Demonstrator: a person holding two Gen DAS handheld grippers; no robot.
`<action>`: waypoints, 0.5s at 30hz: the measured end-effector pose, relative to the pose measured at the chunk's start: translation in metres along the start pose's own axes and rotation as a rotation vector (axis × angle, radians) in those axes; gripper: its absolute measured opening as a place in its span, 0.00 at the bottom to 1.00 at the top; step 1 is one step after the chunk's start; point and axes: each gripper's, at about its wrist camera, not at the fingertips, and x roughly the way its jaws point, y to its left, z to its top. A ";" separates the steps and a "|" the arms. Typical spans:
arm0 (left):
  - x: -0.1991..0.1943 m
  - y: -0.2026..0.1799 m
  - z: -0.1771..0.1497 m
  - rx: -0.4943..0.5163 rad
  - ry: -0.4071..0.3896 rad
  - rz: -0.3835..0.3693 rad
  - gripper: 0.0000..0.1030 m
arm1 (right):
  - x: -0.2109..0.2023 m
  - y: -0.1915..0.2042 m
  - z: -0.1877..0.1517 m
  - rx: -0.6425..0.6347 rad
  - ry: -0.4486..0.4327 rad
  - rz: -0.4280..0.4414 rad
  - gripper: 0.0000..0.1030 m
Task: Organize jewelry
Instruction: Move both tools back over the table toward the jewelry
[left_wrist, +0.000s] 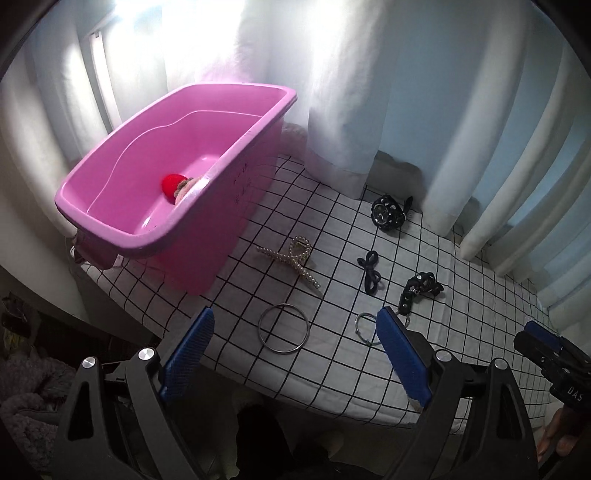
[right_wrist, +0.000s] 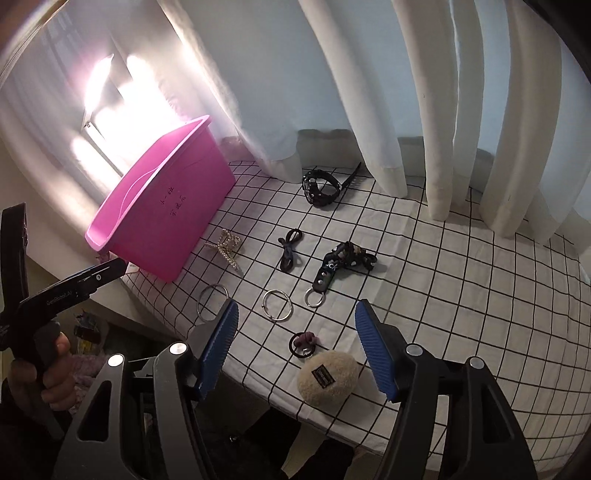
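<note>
In the left wrist view, the left gripper (left_wrist: 295, 354) hangs with its jaws wide and nothing between them, above a silver bangle (left_wrist: 283, 328) on the checked cloth (left_wrist: 461, 332). A pearl hair claw (left_wrist: 291, 260) lies just beside the pink tub (left_wrist: 166, 177).

In the right wrist view, the right gripper (right_wrist: 297, 350) stands partly spread and empty over a fluffy cream pouch (right_wrist: 328, 376) and a dark ring (right_wrist: 303, 344).

The left gripper (right_wrist: 110, 267) reads "GenRobot.AI", the right gripper (left_wrist: 535, 334) "DAS"; the pink bin (right_wrist: 166, 206) bears handwritten characters.
</note>
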 end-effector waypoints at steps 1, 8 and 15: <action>0.001 -0.001 -0.006 -0.009 0.005 -0.002 0.90 | 0.000 -0.004 -0.006 0.007 0.004 0.003 0.63; 0.014 0.006 -0.047 -0.019 0.082 0.063 0.93 | 0.010 -0.022 -0.042 0.043 0.007 0.015 0.67; 0.030 0.022 -0.059 0.037 0.129 0.052 0.93 | 0.020 -0.010 -0.065 0.113 -0.023 0.003 0.70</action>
